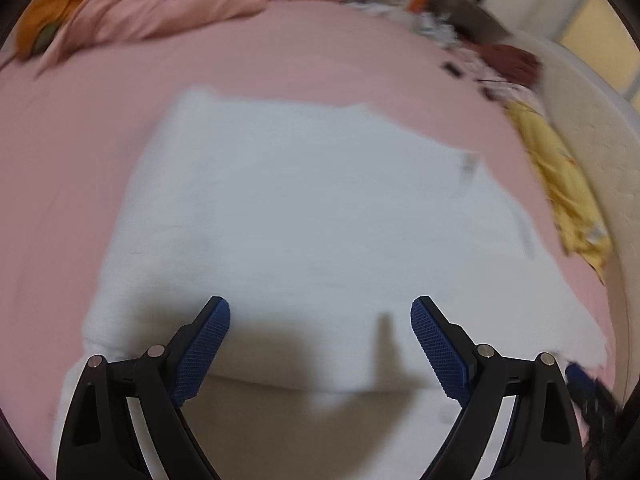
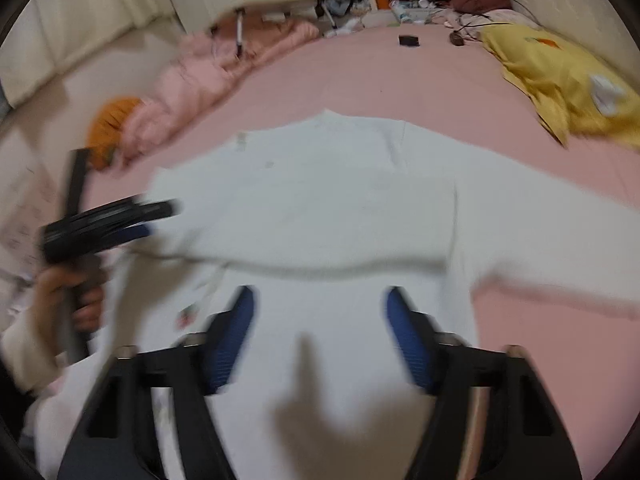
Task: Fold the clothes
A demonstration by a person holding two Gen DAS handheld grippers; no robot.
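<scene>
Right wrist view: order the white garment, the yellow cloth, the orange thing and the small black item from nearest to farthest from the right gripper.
1. white garment, spread directly under and ahead of the right gripper.
2. orange thing, off to the left by the pink bedding.
3. yellow cloth, far right.
4. small black item, far back on the pink sheet; it and the yellow cloth are close to call.

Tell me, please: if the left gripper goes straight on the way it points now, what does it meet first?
Most likely the white garment spread on the pink bed sheet. The left gripper is open with nothing between its fingers; depth is unclear.
</scene>
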